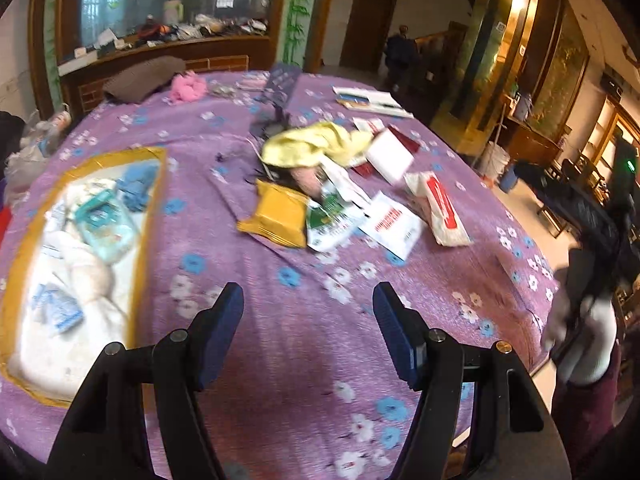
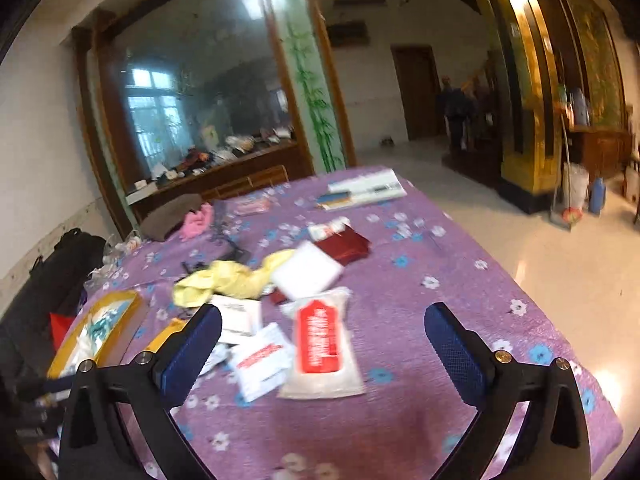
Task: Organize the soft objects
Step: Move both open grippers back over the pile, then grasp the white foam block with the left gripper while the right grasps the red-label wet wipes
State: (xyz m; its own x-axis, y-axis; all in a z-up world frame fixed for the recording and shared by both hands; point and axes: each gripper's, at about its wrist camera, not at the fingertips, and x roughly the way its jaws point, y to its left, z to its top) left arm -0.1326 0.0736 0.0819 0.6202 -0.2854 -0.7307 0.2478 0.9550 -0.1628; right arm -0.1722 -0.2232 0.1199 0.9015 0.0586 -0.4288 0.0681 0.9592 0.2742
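A pile of soft packs lies mid-table: a yellow cloth [image 1: 316, 144] [image 2: 228, 280], a yellow packet [image 1: 276, 216], a green-and-white pouch [image 1: 332, 220], a white tissue pack with red print [image 1: 394, 226] [image 2: 262, 362], a red-labelled wipes pack [image 1: 440, 208] [image 2: 322, 346] and a white block [image 1: 390, 156] [image 2: 308, 272]. A gold-rimmed box [image 1: 150, 216] [image 2: 120, 300] at the left holds several soft packs. My left gripper [image 1: 308, 312] is open and empty above bare cloth, short of the pile. My right gripper [image 2: 322, 336] is open and empty, hovering over the wipes pack.
The table wears a purple flowered cloth [image 1: 312, 360] [image 2: 400, 420]. A pink fluffy item [image 1: 188, 86] and a brown cushion [image 1: 140, 78] lie at the far side, books [image 1: 372, 102] far right. A red booklet [image 2: 346, 244] lies behind the pile. The table's right edge drops to the floor.
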